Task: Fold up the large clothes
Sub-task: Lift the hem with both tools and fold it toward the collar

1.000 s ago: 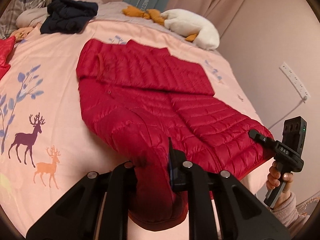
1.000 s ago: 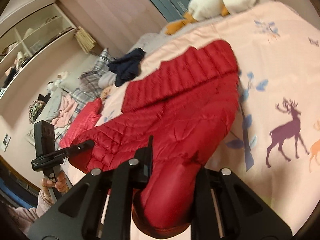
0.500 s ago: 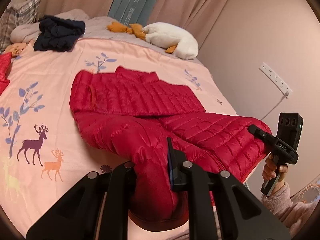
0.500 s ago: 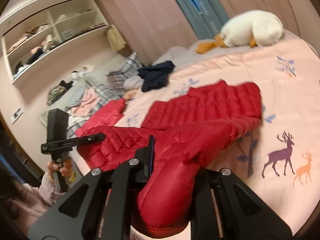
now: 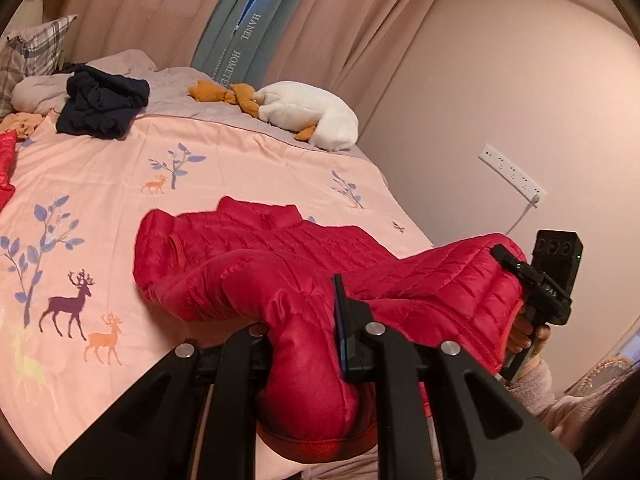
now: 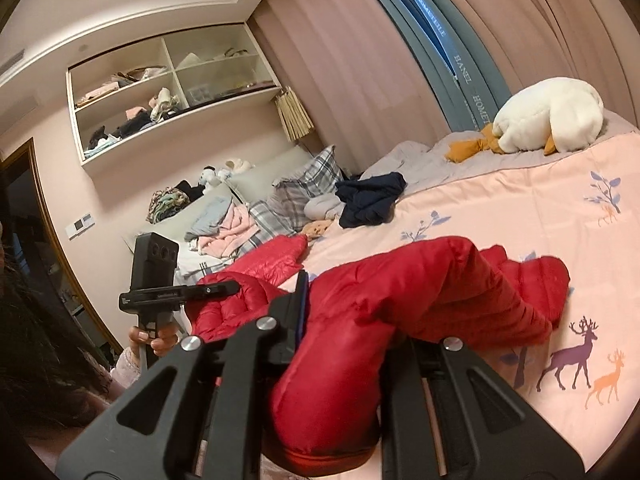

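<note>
Both tools are clamped on the hem end of the red down jacket (image 5: 280, 264): the left tool (image 5: 304, 344) holds one corner, the right tool (image 6: 344, 344) the other. The jacket's collar end lies on the deer-print bed cover (image 5: 100, 200), well short of the white plush goose (image 5: 312, 120). To fold well, I think both corners should travel level and together toward the collar. The curtain band (image 5: 248, 40) reads "HOMETEILE" and "HANEL".

left wrist: faces bed (image 5: 100, 208) closely | right wrist: same bed, opposite side
</note>
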The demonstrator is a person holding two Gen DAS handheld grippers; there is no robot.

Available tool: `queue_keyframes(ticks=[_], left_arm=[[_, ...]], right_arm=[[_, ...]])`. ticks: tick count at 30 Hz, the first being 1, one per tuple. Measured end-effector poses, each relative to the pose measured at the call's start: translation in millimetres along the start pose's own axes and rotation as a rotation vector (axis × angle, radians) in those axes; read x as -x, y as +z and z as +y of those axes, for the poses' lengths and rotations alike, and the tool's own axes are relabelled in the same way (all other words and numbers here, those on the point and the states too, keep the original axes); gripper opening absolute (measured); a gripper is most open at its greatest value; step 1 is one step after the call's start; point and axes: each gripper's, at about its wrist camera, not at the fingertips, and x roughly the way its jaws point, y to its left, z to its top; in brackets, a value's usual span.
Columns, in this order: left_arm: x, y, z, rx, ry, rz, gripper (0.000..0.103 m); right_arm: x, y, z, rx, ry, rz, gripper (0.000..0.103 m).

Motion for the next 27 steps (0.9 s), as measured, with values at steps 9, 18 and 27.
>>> queue_keyframes(ticks=[9, 18, 27], left_arm=[[-61, 22, 31, 0.015, 0.192, 0.062, 0.015], [-125, 41, 52, -0.011, 0.355, 0.118, 0.016], [-159, 51, 66, -0.016, 0.413, 0.146, 0.016]], right_arm=[[-45, 8, -52, -0.114, -0.153, 0.030, 0.014], [-95, 17, -117, -0.209, -0.301, 0.061, 0.014], [-126, 19, -148, -0.214, -0.370, 0.108, 0.014]])
